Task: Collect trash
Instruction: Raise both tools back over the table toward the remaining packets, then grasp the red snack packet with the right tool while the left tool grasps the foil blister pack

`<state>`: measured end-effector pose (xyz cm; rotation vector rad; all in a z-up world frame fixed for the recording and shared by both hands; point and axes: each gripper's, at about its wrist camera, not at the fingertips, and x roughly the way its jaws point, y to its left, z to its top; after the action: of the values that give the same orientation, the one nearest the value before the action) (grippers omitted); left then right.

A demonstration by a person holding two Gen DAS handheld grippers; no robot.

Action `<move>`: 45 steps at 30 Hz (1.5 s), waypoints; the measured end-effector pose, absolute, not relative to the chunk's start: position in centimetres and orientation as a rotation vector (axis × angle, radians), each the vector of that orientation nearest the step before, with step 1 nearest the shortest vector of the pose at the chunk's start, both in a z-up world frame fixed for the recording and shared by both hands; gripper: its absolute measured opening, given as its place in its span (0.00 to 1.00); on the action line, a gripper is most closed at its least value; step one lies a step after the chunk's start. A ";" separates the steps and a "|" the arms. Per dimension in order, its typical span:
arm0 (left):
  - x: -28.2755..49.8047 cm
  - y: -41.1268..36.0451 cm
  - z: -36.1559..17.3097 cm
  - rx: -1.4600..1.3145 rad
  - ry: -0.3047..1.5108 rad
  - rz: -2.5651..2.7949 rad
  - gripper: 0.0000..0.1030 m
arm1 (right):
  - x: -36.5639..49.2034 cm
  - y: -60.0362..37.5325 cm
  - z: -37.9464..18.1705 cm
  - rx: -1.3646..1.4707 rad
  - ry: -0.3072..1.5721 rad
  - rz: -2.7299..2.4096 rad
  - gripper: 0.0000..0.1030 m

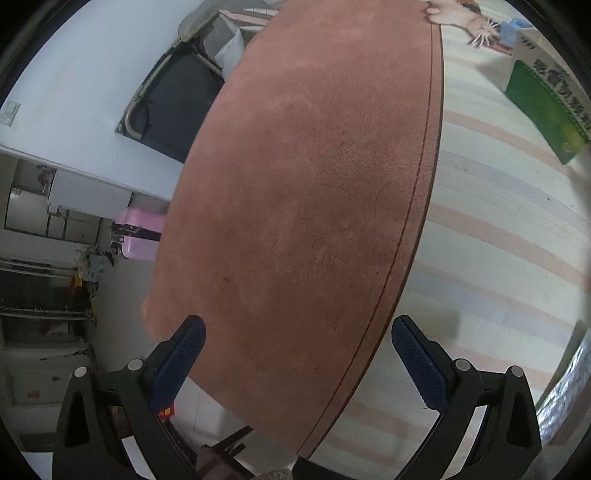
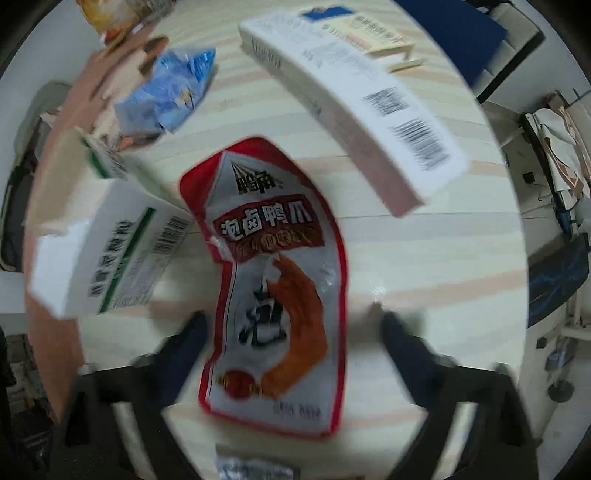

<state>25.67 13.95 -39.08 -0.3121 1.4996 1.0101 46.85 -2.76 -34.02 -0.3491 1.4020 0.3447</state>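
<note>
A red and silver snack wrapper (image 2: 277,288) lies flat on the striped cloth (image 2: 424,258). My right gripper (image 2: 291,325) is open, with a finger on each side of the wrapper's lower half; the view is blurred. A green and white box (image 2: 110,258) lies left of the wrapper, a long white box with barcodes (image 2: 354,99) lies beyond it, and a crumpled blue wrapper (image 2: 173,92) lies at the far left. My left gripper (image 1: 299,332) is open and empty over a pink plush mat (image 1: 303,192). The green and white box shows at the top right (image 1: 546,99).
A small flat packet (image 2: 369,33) lies at the far edge and a silver foil piece (image 2: 255,469) at the bottom. A foil edge (image 1: 569,387) shows at right. Beyond the mat are a dark bag (image 1: 173,107), a pink case (image 1: 140,232) and shelves (image 1: 40,295).
</note>
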 end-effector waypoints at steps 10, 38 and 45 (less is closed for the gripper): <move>28.4 9.6 -37.5 -0.339 1.487 0.810 1.00 | 43.8 -7.2 -33.0 -0.484 1.376 0.397 0.46; 34.1 -4.6 -40.0 -0.351 1.539 0.296 0.60 | 38.5 -22.6 -33.3 -0.404 1.444 0.279 0.48; 33.9 -3.7 -39.5 -0.343 1.535 0.299 0.60 | 37.8 -21.1 -33.5 -0.452 1.435 0.313 0.50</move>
<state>33.93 -3.73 -39.49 -0.3430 1.5352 0.2986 37.83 -21.10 -33.53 -0.4516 1.4351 0.3127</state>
